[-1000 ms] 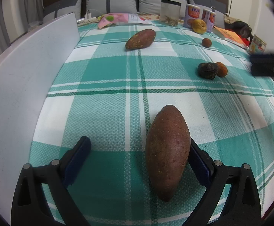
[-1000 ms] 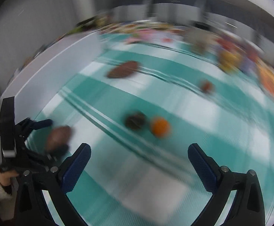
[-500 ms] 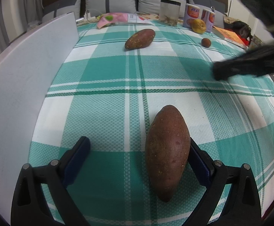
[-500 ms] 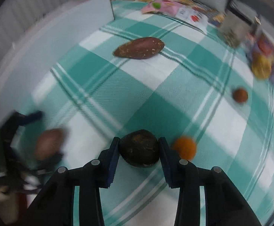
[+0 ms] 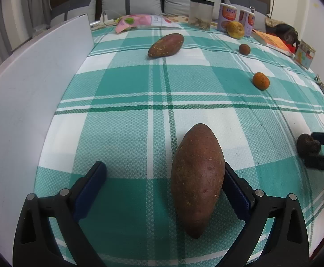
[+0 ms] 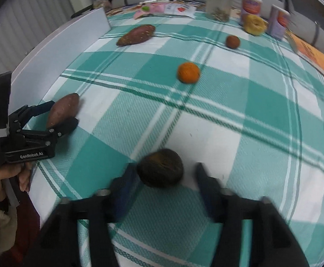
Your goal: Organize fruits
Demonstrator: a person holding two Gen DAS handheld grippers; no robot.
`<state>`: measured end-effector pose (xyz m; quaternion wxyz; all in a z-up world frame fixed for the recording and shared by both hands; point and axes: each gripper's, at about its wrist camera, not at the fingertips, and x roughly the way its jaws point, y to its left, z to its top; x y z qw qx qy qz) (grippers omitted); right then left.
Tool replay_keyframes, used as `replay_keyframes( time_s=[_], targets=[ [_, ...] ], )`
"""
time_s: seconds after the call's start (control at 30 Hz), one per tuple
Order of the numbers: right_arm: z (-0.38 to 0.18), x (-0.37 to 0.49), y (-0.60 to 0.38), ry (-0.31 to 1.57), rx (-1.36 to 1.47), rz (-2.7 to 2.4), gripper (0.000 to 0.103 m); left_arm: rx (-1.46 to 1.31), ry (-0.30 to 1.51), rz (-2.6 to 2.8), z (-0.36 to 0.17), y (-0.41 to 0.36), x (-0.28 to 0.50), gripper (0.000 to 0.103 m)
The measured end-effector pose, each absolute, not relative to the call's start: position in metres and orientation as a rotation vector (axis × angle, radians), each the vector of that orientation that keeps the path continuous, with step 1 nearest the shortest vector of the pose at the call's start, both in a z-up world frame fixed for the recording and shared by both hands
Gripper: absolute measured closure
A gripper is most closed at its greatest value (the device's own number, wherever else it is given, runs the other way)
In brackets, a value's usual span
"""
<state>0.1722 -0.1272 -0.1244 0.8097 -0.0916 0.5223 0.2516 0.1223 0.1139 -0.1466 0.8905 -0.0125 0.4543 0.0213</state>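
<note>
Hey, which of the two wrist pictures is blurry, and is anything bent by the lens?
Left wrist view: sharp; the near sweet potato is crisp, but the white board bows with the fisheye. Right wrist view: motion-smeared, most on the right gripper, whose jaws are opening around the dark fruit; the orange fruit is soft-edged, and the plaid cloth bulges.

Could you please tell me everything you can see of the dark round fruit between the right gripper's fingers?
The dark fruit is a blackish-brown, roughly oval lump with a dull, wrinkled, leathery-looking skin. It lies on the green-and-white checked cloth, near its front edge, well short of the orange fruit. It sits between the fingers of the right gripper, whose jaws are opening: one pad is at its side, while the other stands clear with a visible gap.
</note>
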Motion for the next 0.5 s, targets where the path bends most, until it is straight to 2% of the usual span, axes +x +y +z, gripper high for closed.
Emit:
replay_keyframes(
  time_s=[0.23,0.5],
  targets=[
    [-0.113,0.172,-0.164,1.167,-0.117,0.555,0.024,-0.114,1.078,-0.164,-0.135,0.135,0.123,0.004],
    [-0.112,0.179,-0.140,1.192,-0.160,0.585,0.024,-0.169,1.124,-0.197,-0.130,0.131,0.138,0.006]
  ],
)
